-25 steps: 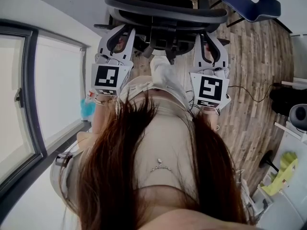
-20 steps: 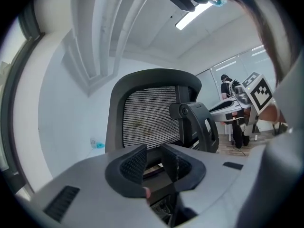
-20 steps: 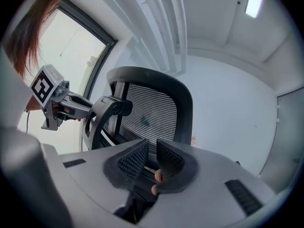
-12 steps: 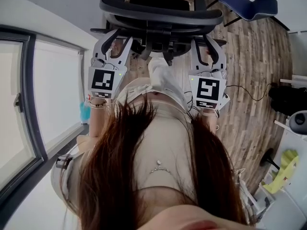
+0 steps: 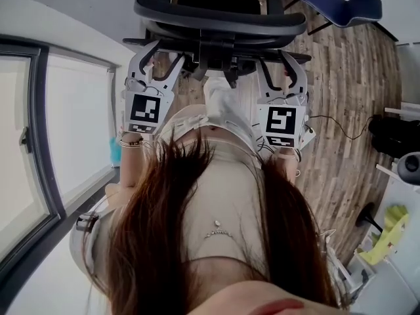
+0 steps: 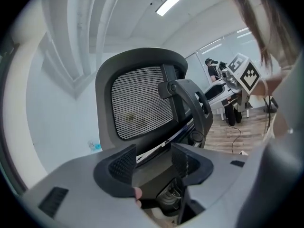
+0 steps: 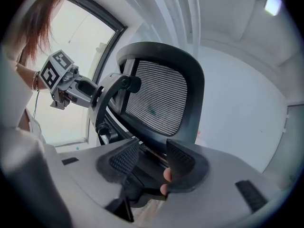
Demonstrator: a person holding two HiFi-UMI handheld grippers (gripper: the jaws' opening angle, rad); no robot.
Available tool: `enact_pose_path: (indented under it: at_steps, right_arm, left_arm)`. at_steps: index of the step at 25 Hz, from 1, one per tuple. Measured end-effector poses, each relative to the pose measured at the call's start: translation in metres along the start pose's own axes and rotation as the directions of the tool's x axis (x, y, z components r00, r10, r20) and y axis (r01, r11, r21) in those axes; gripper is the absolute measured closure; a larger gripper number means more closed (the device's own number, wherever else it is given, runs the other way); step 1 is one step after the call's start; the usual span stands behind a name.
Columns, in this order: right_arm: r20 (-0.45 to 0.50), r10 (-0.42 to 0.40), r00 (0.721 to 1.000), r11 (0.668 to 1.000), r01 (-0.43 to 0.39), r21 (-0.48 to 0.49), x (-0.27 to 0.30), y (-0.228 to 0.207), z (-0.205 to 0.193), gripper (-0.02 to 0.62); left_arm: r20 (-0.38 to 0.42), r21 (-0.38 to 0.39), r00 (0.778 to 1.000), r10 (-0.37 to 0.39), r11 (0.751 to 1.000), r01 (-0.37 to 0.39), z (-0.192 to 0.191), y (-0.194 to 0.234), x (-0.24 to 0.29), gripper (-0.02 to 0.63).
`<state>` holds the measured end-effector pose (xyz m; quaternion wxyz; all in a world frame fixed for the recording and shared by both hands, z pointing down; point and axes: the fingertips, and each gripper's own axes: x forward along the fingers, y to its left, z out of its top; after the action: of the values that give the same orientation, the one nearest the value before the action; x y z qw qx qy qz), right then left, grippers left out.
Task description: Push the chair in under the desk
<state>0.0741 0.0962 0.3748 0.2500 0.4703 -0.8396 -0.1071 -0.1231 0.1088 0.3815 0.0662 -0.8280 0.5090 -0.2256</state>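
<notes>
Head view, looking steeply down. The chair [image 5: 220,18] stands directly ahead of me, its back towards me. The top rail of its backrest runs left to right across the upper frame, square to the line of both tools. I judge that the push must go straight forward, away from my body.

Left gripper [image 5: 156,51] and right gripper [image 5: 281,61]: one on each side of the chair's central spine, level with each other and about equally near the backrest.

Left gripper view: the left gripper's jaws are apart and opening. The dark lower frame below the mesh backrest [image 6: 142,101] shows in the gap, and the pads do not press on it.

Right gripper view: the right gripper's jaws are likewise apart and opening. The same dark frame lies between them, ungripped.

Surroundings: a window [image 5: 39,130] and a white wall are close on my left. A blue seat [image 5: 341,2] stands well apart at upper right. A cable [image 5: 341,126] trails over the wood floor [image 5: 354,71] on my right.

I cannot make out the desk in any view. Nothing visible blocks the chair from my side.
</notes>
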Motion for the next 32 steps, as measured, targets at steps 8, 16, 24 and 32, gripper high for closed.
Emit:
enact_pose_path:
  at_steps: [8,16,24,32]
  right_arm:
    - [-0.048,0.026,0.998,0.999,-0.028,-0.034,0.004,0.009,-0.012,0.372]
    - [-0.096,0.014,0.995,0.998,-0.02,-0.06,0.004,0.009,-0.021,0.354]
    - [-0.101,0.033,0.994,0.998,-0.039,-0.055,0.009,0.011,-0.024,0.344]
    - [-0.109,0.049,0.993,0.996,-0.057,-0.067,0.013,0.014,-0.028,0.333]
  left_arm:
    - [-0.036,0.049,0.999,-0.023,0.999,0.025,-0.008,-0.006,0.006,0.371]
    - [-0.049,0.085,0.998,-0.036,0.996,0.04,-0.011,-0.01,0.009,0.359]
    - [-0.043,0.09,0.998,-0.047,0.995,0.05,-0.012,-0.009,0.014,0.35]
    - [-0.025,0.086,0.997,-0.069,0.994,0.071,-0.012,-0.009,0.014,0.35]
